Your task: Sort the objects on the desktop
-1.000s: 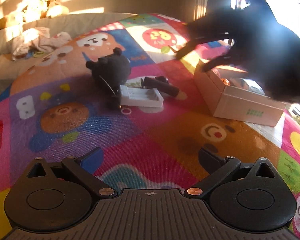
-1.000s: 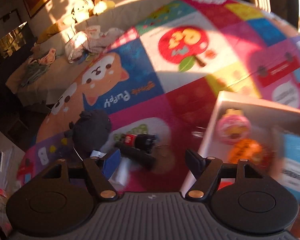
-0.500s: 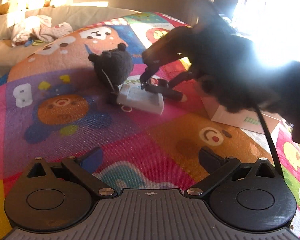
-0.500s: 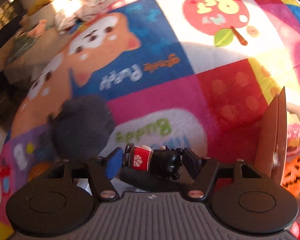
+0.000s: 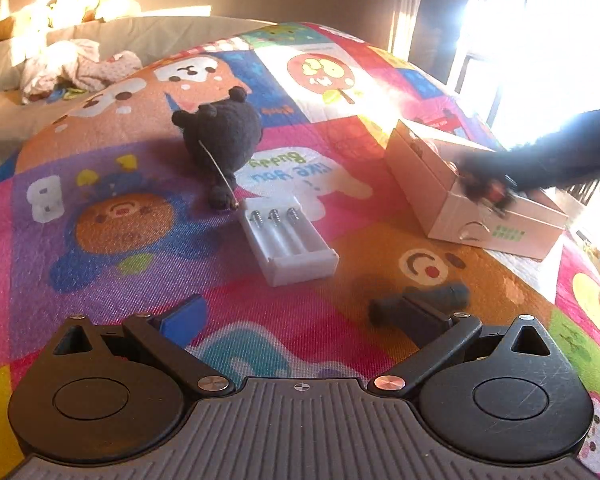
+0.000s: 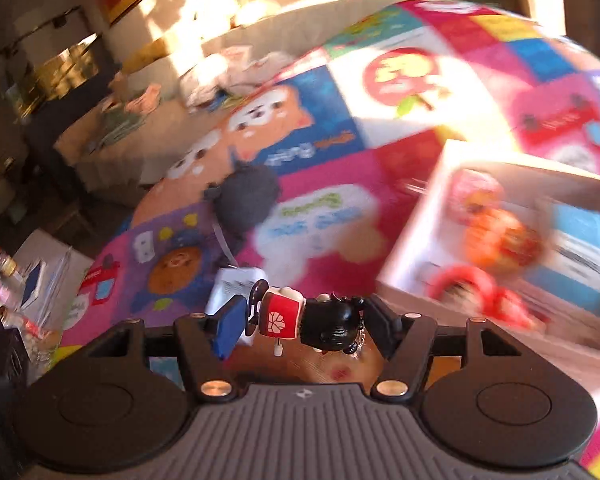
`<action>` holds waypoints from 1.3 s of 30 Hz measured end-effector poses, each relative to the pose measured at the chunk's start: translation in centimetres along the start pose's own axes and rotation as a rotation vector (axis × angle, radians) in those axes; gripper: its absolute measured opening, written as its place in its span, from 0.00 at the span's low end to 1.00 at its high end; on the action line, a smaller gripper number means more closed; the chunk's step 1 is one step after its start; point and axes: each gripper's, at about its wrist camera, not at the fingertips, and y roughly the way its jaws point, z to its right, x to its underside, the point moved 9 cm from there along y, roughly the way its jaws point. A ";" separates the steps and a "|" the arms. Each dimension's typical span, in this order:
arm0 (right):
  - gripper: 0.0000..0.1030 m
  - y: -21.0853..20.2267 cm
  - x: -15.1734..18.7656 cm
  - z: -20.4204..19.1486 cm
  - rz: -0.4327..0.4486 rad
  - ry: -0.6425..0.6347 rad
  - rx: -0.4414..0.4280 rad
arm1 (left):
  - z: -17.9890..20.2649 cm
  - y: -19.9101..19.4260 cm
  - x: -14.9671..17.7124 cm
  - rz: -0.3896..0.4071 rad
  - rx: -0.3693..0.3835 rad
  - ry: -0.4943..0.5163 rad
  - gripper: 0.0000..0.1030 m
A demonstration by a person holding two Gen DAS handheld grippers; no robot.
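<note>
Now one figurine (image 6: 306, 318), one plush (image 5: 220, 140), one battery holder (image 5: 290, 244), one box (image 5: 476, 204)

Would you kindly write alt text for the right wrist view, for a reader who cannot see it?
The right gripper is shut on a small figurine with a red body and glossy black head, held sideways above a colourful cartoon play mat. To the right, blurred, an open cardboard box holds orange, pink and red toys; a dark plush toy lies beyond.

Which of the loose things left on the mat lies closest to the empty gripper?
The dark cylinder, right at the left gripper's fingers; the white battery holder and black plush lie farther off.
</note>
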 end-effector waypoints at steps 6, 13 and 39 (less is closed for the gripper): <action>0.64 -1.1 4.1 5.9 0.014 0.110 0.144 | 0.5 0.0 0.0 -0.004 -0.035 0.057 1.00; 0.74 -5.1 9.4 7.9 0.114 0.137 0.196 | 4.7 -4.6 2.2 -0.076 0.096 0.166 1.00; 0.98 -8.0 15.0 7.0 0.265 0.100 0.217 | 9.1 -6.9 6.9 -0.194 0.143 0.258 0.83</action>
